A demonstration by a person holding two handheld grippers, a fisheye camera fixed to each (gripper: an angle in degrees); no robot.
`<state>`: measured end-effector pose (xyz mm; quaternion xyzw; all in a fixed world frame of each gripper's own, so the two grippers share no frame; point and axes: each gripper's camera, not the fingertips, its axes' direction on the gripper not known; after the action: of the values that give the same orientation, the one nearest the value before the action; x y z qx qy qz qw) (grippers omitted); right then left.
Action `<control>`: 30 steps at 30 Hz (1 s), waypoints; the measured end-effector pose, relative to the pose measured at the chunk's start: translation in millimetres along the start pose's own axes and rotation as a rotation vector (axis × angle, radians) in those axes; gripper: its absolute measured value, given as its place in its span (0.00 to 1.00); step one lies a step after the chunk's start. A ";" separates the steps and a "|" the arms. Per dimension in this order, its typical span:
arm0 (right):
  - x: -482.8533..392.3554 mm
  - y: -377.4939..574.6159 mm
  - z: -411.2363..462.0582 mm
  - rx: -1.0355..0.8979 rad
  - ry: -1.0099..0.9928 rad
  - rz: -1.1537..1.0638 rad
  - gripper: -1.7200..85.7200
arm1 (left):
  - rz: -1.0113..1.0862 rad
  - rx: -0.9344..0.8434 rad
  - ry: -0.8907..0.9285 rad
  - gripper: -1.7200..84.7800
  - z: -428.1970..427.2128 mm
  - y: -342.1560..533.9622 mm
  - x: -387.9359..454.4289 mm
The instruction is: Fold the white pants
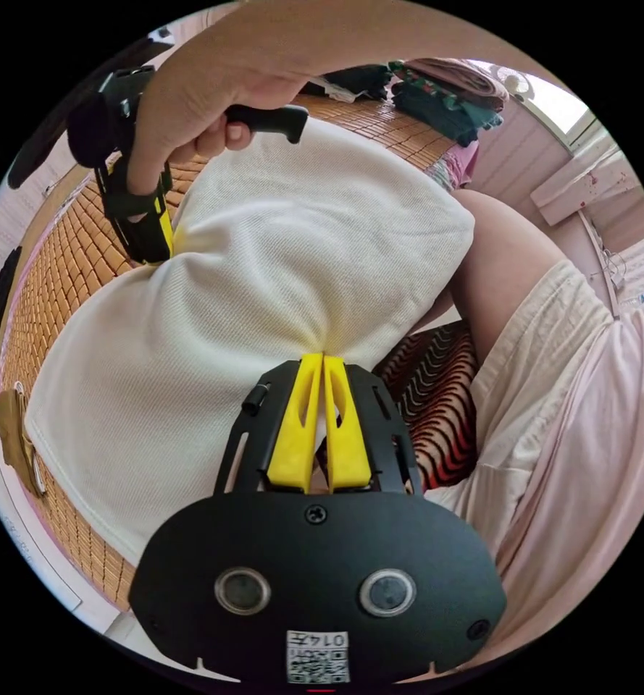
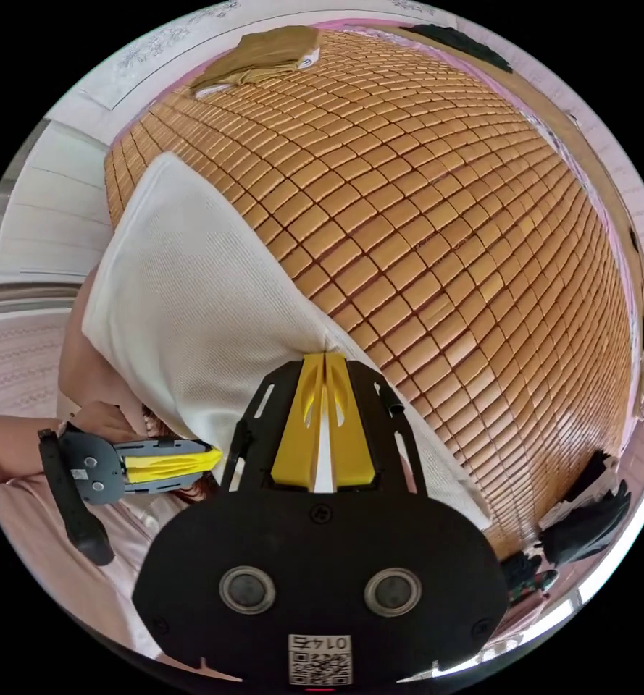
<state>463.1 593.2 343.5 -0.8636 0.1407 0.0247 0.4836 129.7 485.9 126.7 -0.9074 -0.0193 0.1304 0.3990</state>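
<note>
Right, white pants (image 1: 249, 289) were lifted off the bamboo mat (image 2: 445, 217), hanging as a folded panel between my two grippers. Left gripper (image 1: 322, 358) had its yellow jaws closed together, pinching one edge of the fabric. Right gripper (image 2: 324, 356) was the same: jaws closed, cloth clamped between them at the opposite edge. A tan garment (image 2: 264, 54) lay at the mat's far end, dark clothes (image 1: 437, 101) were piled at another edge.
</note>
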 end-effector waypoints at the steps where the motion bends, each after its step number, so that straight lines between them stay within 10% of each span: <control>1: 10.3 14.3 -13.6 0.063 -0.054 0.028 0.02 | 0.005 0.002 0.005 0.01 -0.2 -0.5 -0.8; 6: 48.6 159.2 -87.4 0.381 -0.125 0.162 0.02 | 0.012 0.088 0.089 0.04 -27.6 -0.9 -9.0; 18: 80.6 389.4 -36.4 0.270 -0.271 0.538 0.26 | -0.120 0.309 0.185 0.14 -84.0 -125.5 -89.9; 30: 92.0 424.0 -53.9 0.262 -0.478 0.550 0.12 | -0.080 -0.095 0.156 0.10 4.4 -298.3 -94.6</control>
<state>433.2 318.7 4.5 -0.6943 0.2522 0.3360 0.5843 57.9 679.0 362.3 -0.9313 -0.0305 0.0421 0.3606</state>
